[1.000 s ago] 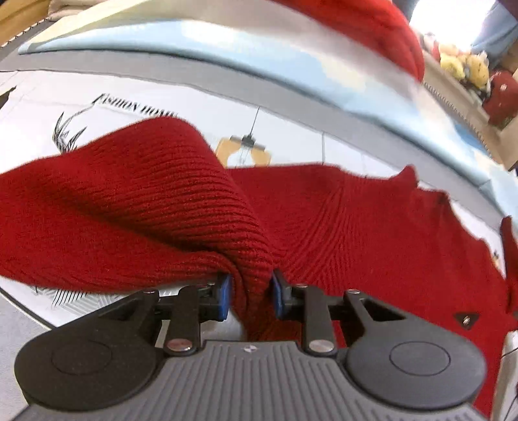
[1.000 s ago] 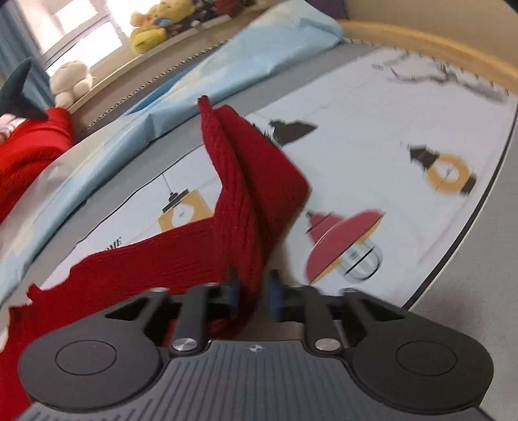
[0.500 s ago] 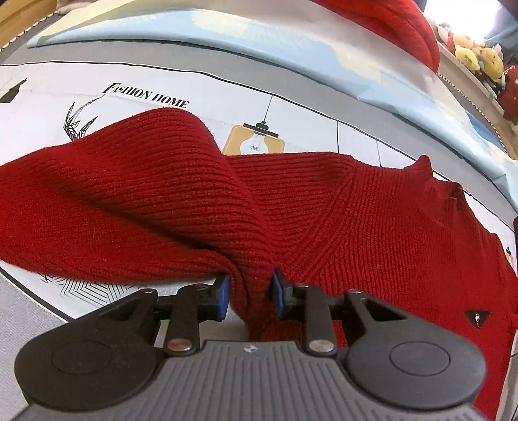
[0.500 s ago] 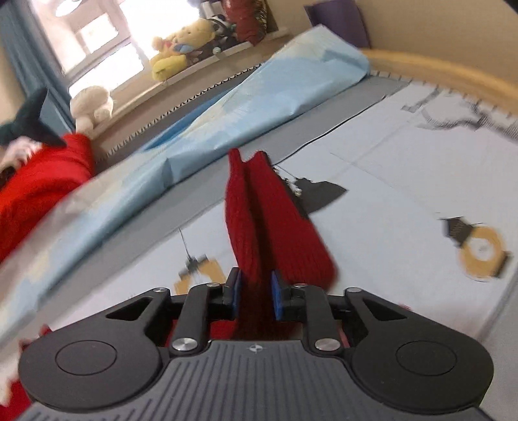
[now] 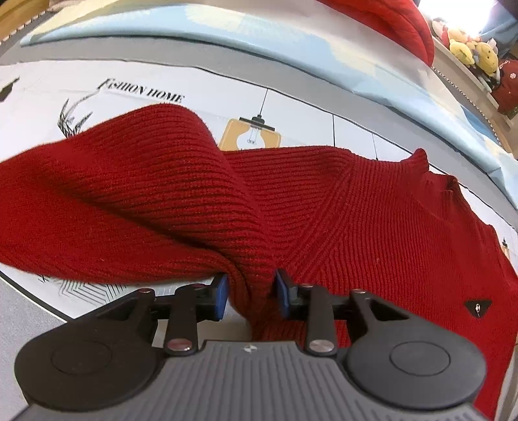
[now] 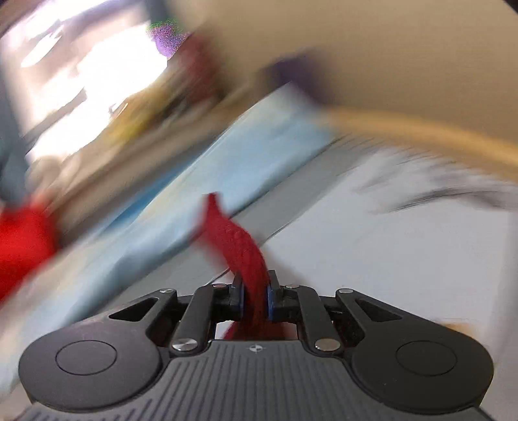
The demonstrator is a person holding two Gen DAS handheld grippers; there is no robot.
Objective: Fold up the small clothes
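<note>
A small red ribbed knit sweater (image 5: 372, 220) lies spread on a white printed sheet (image 5: 136, 94). My left gripper (image 5: 251, 293) is shut on a bunched fold of its left part, with the sleeve (image 5: 113, 200) draped to the left. My right gripper (image 6: 254, 299) is shut on a narrow strip of the same red knit (image 6: 239, 239), which stands up from between the fingers. The right wrist view is heavily blurred by motion.
A light blue blanket (image 5: 291, 42) runs along the far side of the sheet, with another red garment (image 5: 398, 22) on it. Plush toys (image 5: 469, 51) sit on a ledge at the far right. A wooden bed rim (image 6: 421, 132) curves on the right.
My right gripper has swung up quickly with the red knit, so its view has blurred and shows less cloth. My left gripper keeps its hold and has shifted only slightly.
</note>
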